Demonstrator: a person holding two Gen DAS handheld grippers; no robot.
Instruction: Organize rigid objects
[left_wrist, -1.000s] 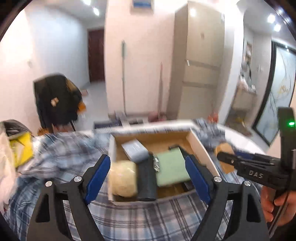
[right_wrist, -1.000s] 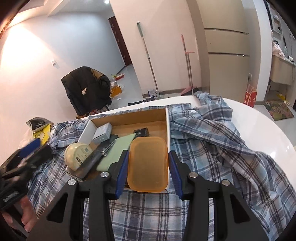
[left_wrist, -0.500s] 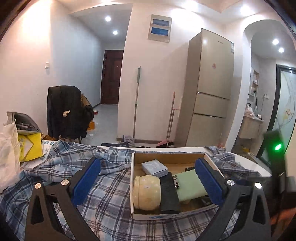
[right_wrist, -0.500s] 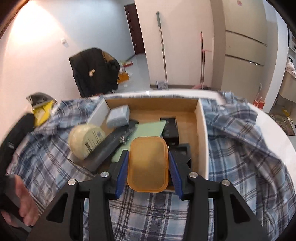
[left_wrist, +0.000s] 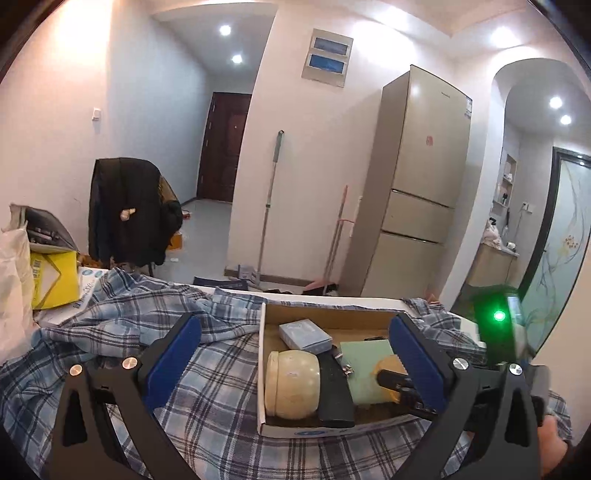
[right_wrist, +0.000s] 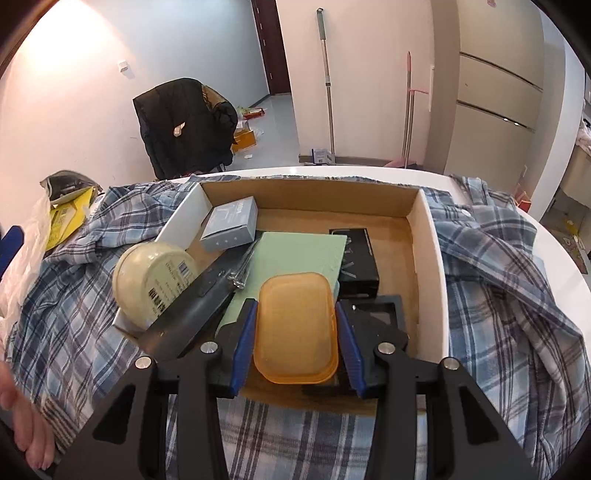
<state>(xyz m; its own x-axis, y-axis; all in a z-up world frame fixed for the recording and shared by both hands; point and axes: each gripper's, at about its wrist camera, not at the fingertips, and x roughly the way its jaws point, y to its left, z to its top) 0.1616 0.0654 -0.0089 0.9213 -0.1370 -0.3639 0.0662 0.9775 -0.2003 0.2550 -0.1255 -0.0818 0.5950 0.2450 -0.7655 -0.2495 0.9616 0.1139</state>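
Orange container (right_wrist: 295, 325) between right claw (right_wrist: 295, 345) fingers, above cardboard box (right_wrist: 428, 266).

Walls: I see pale pink.
Door (left_wrist: 222, 147): dark, down the hall.
Fridge (left_wrist: 413, 184): beige, right of mop (left_wrist: 269, 206).
Chair (left_wrist: 129, 210): draped in black coat.
Lights: ceiling spots.

— What carries it all?
— A white round table (right_wrist: 373, 170), draped in a blue plaid shirt (right_wrist: 495, 280).
— And ahead of the right gripper (right_wrist: 295, 334)?
— A cardboard box (right_wrist: 430, 258) on that shirt; yellow package (right_wrist: 64, 218) far left.

The orange container (right_wrist: 295, 326) has moved forward over the cardboard box (right_wrist: 430, 280).
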